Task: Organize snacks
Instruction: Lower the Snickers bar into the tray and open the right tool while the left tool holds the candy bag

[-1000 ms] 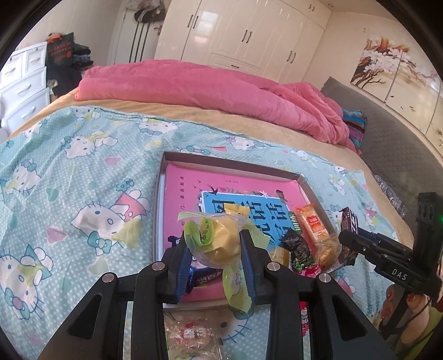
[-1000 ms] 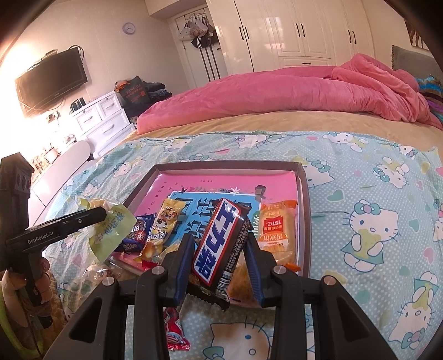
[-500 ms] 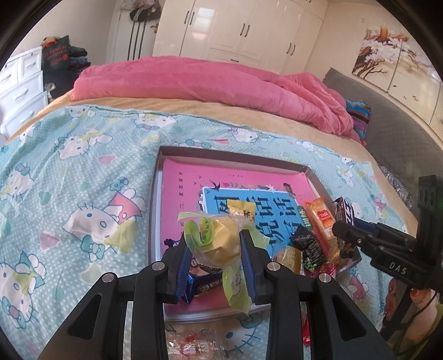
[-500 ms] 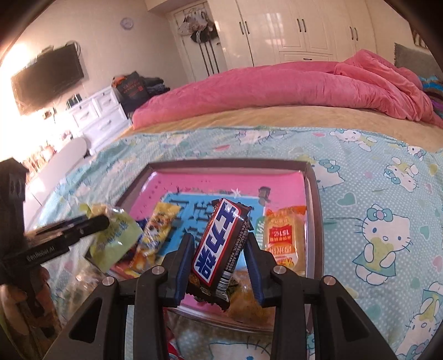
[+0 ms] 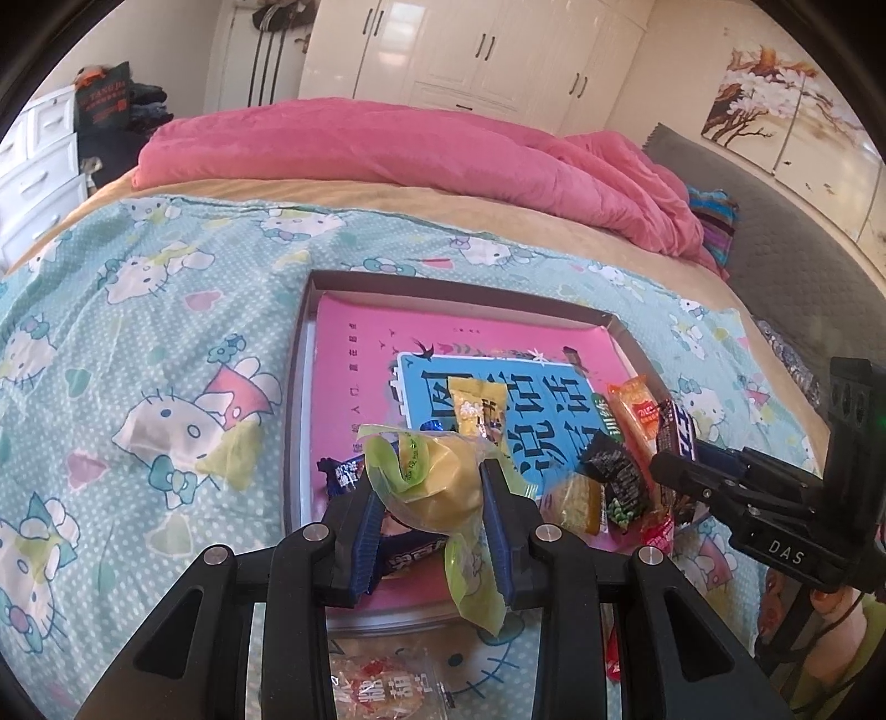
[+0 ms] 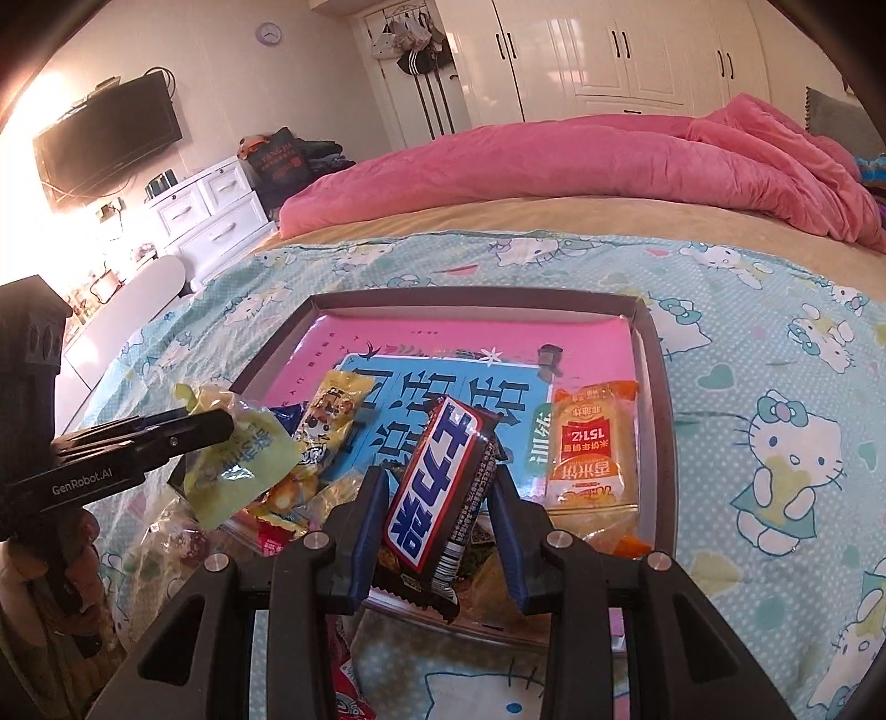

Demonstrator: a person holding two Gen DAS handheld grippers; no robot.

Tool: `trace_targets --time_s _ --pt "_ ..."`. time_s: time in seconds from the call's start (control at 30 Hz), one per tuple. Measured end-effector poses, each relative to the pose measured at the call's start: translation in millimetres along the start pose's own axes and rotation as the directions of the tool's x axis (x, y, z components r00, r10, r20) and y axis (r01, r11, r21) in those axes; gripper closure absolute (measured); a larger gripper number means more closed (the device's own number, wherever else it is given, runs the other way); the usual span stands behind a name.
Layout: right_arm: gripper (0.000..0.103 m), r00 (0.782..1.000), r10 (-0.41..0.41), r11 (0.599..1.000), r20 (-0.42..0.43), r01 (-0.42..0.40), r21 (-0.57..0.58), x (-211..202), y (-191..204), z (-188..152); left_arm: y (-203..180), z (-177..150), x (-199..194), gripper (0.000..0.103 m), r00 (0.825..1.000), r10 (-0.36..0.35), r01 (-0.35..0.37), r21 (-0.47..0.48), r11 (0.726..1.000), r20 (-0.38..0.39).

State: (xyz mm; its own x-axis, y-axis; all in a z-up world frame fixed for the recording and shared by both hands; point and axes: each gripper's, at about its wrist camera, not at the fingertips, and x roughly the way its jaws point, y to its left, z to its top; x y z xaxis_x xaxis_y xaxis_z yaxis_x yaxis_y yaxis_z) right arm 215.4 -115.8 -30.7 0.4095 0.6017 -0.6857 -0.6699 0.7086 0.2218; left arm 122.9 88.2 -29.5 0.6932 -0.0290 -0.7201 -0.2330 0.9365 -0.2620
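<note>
Your left claw [image 5: 434, 501] still squeezes the soft yellow-green plastic snack bag [image 5: 437, 479], and your right claw [image 6: 437, 498] still squeezes the shiny blue and white candy bar [image 6: 440, 493]. Both have sunk a little closer over the near end of the pink flat tray [image 5: 354, 343]. You look about ready to drop them in.

Both wrist fisheyes looked forward and down along their own fingers, close over the near edge of the snack tray [image 5: 310, 387] [image 6: 662, 421] on the bed. The left view sat at the tray's left side, the right view at its right. Shared: tray, cartoon-cat bedsheet [image 5: 138, 343] [image 6: 775, 387], pink duvet [image 5: 387, 149] [image 6: 554, 160], white wardrobe [image 5: 470, 50] [image 6: 609, 50].
</note>
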Motion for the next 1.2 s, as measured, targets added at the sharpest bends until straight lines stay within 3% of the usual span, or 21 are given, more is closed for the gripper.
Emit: trace_targets --time_s 0.37,1.2 --pt "0.066 0.998 -0.064 0.998 0.003 0.064 0.001 2 -6 -1 0 -1 3 0.068 1.000 0.001 -0.001 0.001 1.000 -0.011" --pt "0.066 1.000 -0.015 0.999 0.012 0.014 0.046 -7 -9 -4 -2 10 13 0.067 0.999 0.018 -0.019 0.038 0.999 0.032"
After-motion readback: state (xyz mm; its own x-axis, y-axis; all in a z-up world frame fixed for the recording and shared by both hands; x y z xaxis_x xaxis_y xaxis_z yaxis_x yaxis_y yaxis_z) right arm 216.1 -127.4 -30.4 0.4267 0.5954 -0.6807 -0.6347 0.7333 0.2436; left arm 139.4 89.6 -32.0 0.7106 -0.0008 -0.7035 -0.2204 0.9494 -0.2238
